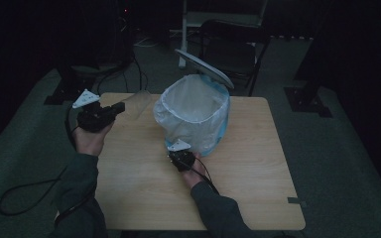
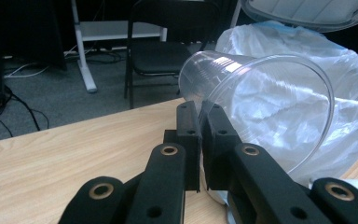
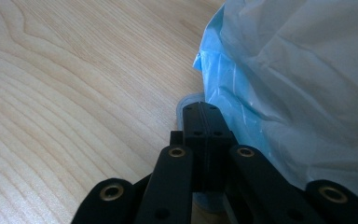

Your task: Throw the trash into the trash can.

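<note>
A clear plastic cup hangs tilted on its side over the table's far left, close to the bin. My left gripper is shut on its wall. The small blue bin, lined with a white bag, stands at the table's middle back with its lid raised. At the bin's near base my right gripper is shut, its jaws lying on top of a pale flat pedal that sticks out from the bin.
The wooden table has bare room in front and to the right. A black folding chair stands behind the table. Cables trail over the dark floor at the left.
</note>
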